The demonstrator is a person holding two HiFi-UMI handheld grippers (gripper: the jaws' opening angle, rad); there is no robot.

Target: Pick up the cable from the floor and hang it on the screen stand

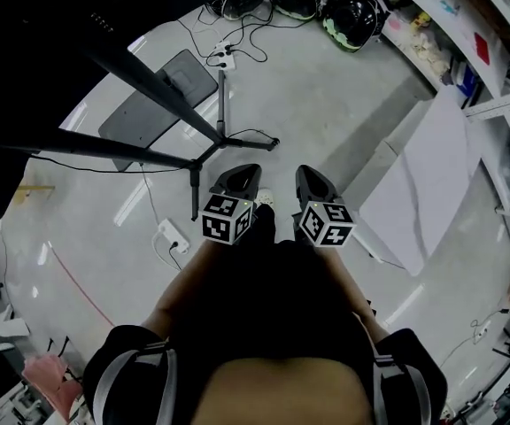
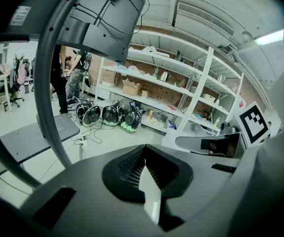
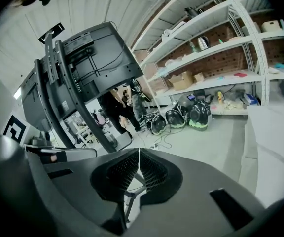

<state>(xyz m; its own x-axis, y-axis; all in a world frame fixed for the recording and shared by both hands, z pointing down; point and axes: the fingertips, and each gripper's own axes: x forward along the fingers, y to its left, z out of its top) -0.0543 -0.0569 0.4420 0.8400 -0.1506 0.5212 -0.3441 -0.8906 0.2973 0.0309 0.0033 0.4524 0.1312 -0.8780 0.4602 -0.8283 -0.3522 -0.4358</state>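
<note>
Cable [image 1: 104,170]: thin, black, slack on the glossy grey floor [image 1: 326,96], beside the legs of the screen stand [image 1: 162,88].
Screen stand: dark metal tubes.
Left gripper [image 1: 247,170], right gripper [image 1: 307,173]: ribbed jaws pressed together, empty.

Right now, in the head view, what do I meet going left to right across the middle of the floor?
White power strip → left claw → right claw → white sheet.
</note>
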